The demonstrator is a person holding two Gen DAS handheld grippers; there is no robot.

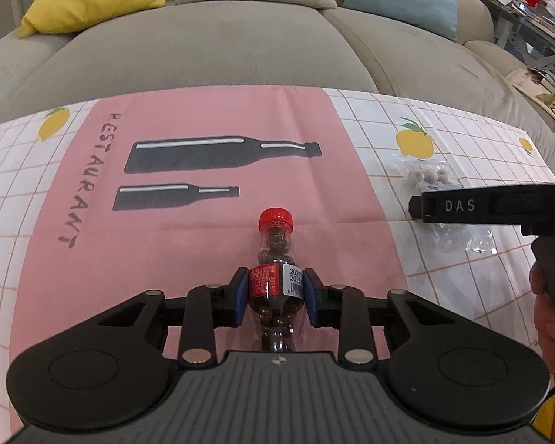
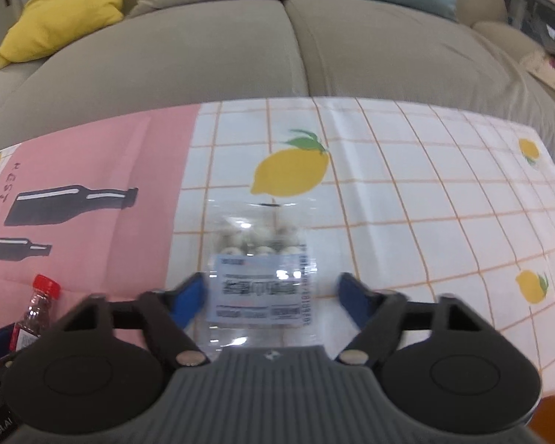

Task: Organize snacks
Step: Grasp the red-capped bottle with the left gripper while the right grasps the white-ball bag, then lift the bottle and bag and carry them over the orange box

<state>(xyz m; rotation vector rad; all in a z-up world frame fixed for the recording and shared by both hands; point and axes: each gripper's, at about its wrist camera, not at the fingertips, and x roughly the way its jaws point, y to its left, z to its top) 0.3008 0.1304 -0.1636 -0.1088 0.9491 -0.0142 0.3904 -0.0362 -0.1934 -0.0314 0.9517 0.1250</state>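
Left gripper pinches red-capped bottle — right gripper spread around clear bag, seemingly untouched; view blurred.

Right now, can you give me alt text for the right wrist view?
The right gripper straddles a clear bag of pale round snacks on the lemon-print cloth, its blue pads not visibly pressing it. At lower left, the left gripper's pad touches a red-capped bottle on the pink panel; a sofa with cushions lies behind.
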